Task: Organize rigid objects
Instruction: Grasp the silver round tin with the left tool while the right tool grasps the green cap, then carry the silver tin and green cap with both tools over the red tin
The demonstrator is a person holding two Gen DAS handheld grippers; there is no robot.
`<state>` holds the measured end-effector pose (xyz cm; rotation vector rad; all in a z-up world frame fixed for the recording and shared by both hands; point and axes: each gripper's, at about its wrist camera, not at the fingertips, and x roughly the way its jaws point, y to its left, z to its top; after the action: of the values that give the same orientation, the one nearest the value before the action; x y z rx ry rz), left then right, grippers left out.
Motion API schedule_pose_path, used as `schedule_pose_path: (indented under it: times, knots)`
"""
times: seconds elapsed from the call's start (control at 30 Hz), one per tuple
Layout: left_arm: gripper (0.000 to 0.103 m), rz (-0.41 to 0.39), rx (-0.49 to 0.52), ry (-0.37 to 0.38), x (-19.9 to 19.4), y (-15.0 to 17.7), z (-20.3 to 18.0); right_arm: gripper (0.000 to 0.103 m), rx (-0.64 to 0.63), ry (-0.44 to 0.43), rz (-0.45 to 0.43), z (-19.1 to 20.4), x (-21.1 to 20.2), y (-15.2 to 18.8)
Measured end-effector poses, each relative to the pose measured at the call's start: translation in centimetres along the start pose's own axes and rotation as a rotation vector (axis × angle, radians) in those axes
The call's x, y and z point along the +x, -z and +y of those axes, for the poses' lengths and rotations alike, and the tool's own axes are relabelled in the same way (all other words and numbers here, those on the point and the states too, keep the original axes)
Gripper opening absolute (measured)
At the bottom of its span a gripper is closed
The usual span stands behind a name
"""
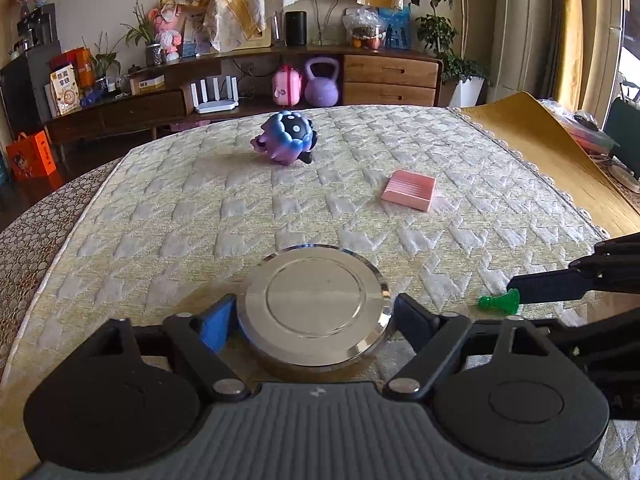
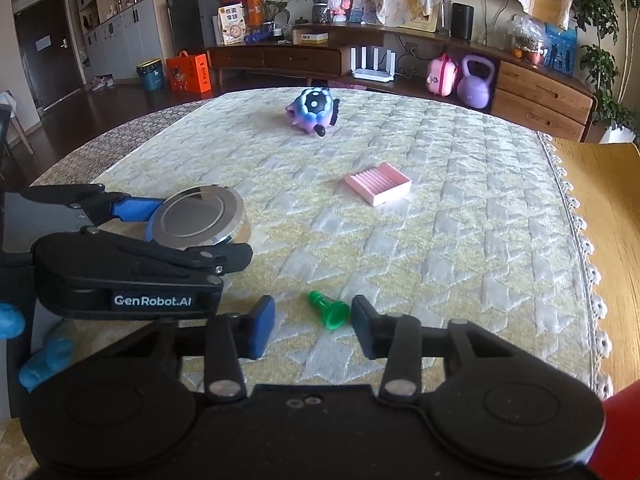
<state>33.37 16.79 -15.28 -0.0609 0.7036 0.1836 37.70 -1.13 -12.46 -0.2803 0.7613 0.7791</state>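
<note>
Left claw (image 1: 312, 320) pinches round shiny silver tin (image 1: 316, 308)

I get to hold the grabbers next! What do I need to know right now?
Left gripper: around the round silver tin, fingers at both sides, tin on the quilted cover.
Right gripper: open, the little green pawn lying between the fingers, near the right one, not gripped.
Untouched farther back: pink ridged tray and purple-blue toy.
Done: nothing visibly sorted yet.
Left: probably grip the tin and pawn, then collect the tray and toy.
</note>
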Motion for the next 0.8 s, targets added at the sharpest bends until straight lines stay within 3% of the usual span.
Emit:
schedule_pose_path:
  times: [0.1, 0.27, 0.5, 0.8]
  knots:
    - [0.077, 0.001, 0.011, 0.0, 0.0, -0.1, -0.2, 0.035, 0.012, 0.01, -0.008, -0.1, -0.1, 0.1]
    - [0.077, 0.008, 0.034, -0.009, -0.3, -0.3, -0.6, 0.014, 0.031, 0.042, -0.011, -0.2, -0.3, 0.1]
    - [0.077, 0.011, 0.038, -0.005, -1.6, -0.3, -1.1, 0.014, 0.067, 0.059, -0.031, -0.1, -2.0, 0.6]
    - [0.077, 0.013, -0.003, 0.049, -5.9, -0.7, -1.7, 0.014, 0.107, 0.049, -0.078, 0.7, -7.2, 1.5]
